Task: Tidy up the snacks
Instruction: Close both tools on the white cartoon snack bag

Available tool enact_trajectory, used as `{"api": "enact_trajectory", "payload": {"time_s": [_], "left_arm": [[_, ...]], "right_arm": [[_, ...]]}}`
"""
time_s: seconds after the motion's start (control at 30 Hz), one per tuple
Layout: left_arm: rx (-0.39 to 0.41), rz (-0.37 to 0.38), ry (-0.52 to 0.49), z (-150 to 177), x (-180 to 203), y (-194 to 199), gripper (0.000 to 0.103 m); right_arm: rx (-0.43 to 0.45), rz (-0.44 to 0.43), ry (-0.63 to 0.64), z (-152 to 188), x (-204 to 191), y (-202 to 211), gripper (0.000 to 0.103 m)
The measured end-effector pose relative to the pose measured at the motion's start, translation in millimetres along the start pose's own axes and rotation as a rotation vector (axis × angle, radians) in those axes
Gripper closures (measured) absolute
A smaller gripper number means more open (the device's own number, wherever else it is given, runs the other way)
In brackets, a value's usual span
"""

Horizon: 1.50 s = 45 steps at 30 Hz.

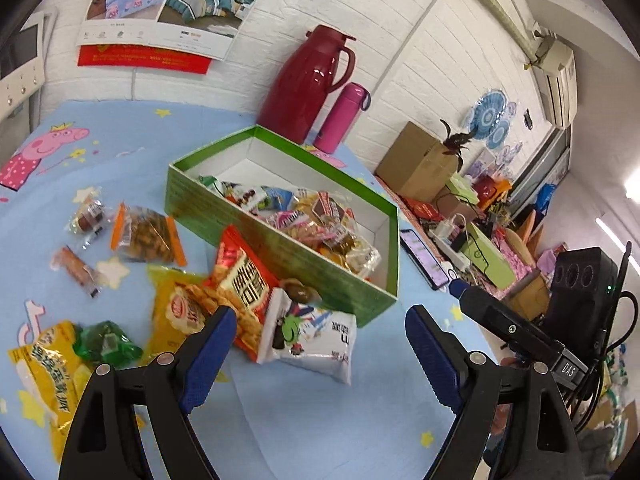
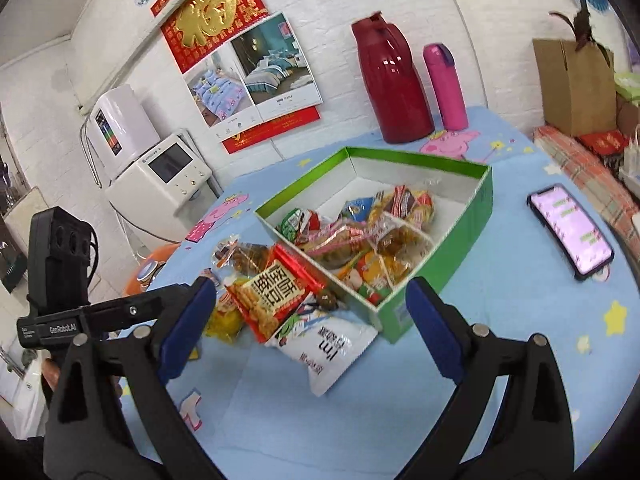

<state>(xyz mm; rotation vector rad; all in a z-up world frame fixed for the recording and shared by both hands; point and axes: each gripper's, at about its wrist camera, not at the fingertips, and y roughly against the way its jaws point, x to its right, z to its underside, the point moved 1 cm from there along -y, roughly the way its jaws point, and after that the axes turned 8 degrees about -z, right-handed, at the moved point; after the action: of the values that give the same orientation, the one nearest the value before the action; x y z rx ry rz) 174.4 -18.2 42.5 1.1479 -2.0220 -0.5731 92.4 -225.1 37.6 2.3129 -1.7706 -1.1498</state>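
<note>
- Your left gripper (image 1: pixel 316 330) and right gripper (image 2: pixel 310 312) both gape, empty, above the white bag (image 1: pixel 310 336).
- Red packet (image 1: pixel 240 280) leans on the box (image 1: pixel 280 256) — a phone (image 2: pixel 570 230) lies beside.
- Box snacks (image 2: pixel 360 240) blur together.

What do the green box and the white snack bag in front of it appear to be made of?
Green box: likely cardboard, with printed green outside, plain matte white inside and thin straight walls. White snack bag: probably glossy plastic film, judging by its crinkles, sheen and puffed shape.

We cannot read the white packet's (image 2: pixel 326 346) blurred print; the green box (image 1: pixel 256 216) wall hides its lower snacks.
</note>
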Motion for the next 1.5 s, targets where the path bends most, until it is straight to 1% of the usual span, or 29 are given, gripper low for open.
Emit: {"api": "enact_trajectory", "payload": {"time_s": [0.1,0.13,0.17,0.2,0.27,0.33,0.4,0.43,0.53,0.63,0.73,0.77,0.8,0.83,0.9,0.97,1.0,1.07,1.1,1.23,1.27,1.3,1.33,1.37,1.43,1.5], "left_arm": [[-0.056,0.031,-0.008,9,2,-16,0.016],[-0.074,0.043,-0.017,11,3,-21,0.016],[-0.092,0.053,-0.031,11,5,-27,0.016],[-0.106,0.055,-0.044,12,6,-32,0.018],[-0.132,0.056,-0.072,12,9,-43,0.022],[-0.151,0.055,-0.094,12,12,-52,0.03],[-0.18,0.042,-0.102,10,10,-63,0.033],[-0.191,0.038,-0.102,8,9,-68,0.036],[-0.226,0.019,-0.105,8,3,-80,0.036],[-0.234,0.014,-0.088,6,-4,-86,0.036],[-0.235,0.007,-0.077,3,-10,-88,0.036],[-0.239,0.009,-0.075,3,-11,-89,0.036],[-0.243,0.008,-0.073,4,-12,-90,0.036],[-0.245,0.006,-0.073,4,-12,-90,0.036],[-0.257,0.006,-0.073,7,-11,-91,0.036],[-0.275,0.027,-0.071,12,-9,-93,0.036],[-0.283,0.036,-0.072,15,-7,-93,0.036],[-0.278,0.045,-0.081,20,-3,-90,0.036],[-0.287,0.068,-0.082,24,-1,-90,0.036],[-0.331,0.121,-0.084,37,10,-95,0.036],[-0.35,0.14,-0.083,40,12,-97,0.036],[-0.369,0.154,-0.083,44,14,-98,0.036],[-0.364,0.148,-0.084,46,15,-96,0.036],[-0.35,0.132,-0.082,46,14,-92,0.036],[-0.325,0.128,-0.052,42,7,-86,0.036],[-0.327,0.156,0.006,37,-3,-85,0.036]], "right_arm": [[-0.037,-0.038,-0.101,19,17,-5,0.007],[-0.05,-0.047,-0.128,24,22,-8,0.009],[-0.063,-0.056,-0.154,29,27,-11,0.014],[-0.078,-0.069,-0.176,34,29,-14,0.016],[-0.109,-0.096,-0.207,39,33,-23,0.029],[-0.135,-0.114,-0.229,43,36,-30,0.035],[-0.155,-0.127,-0.244,47,38,-37,0.036],[-0.164,-0.132,-0.25,48,39,-40,0.037],[-0.177,-0.134,-0.271,50,44,-48,0.04],[-0.185,-0.123,-0.284,50,50,-55,0.044],[-0.204,-0.132,-0.307,52,54,-66,0.047],[-0.209,-0.136,-0.31,53,55,-69,0.051],[-0.207,-0.132,-0.305,55,56,-70,0.061],[-0.213,-0.123,-0.302,56,58,-71,0.067],[-0.217,-0.146,-0.319,58,63,-68,0.072],[-0.214,-0.141,-0.316,58,66,-61,0.082],[-0.214,-0.123,-0.307,58,68,-56,0.099],[-0.213,-0.084,-0.306,58,75,-47,0.099],[-0.207,-0.075,-0.314,59,79,-41,0.098],[-0.18,-0.071,-0.311,62,85,-19,0.092],[-0.173,-0.076,-0.306,61,83,-16,0.082],[-0.168,-0.085,-0.3,61,82,-13,0.07],[-0.168,-0.09,-0.296,61,81,-11,0.063],[-0.17,-0.091,-0.293,61,80,-9,0.053],[-0.182,-0.087,-0.272,60,78,-8,0.051],[-0.203,-0.083,-0.26,58,79,-13,0.051]]}}
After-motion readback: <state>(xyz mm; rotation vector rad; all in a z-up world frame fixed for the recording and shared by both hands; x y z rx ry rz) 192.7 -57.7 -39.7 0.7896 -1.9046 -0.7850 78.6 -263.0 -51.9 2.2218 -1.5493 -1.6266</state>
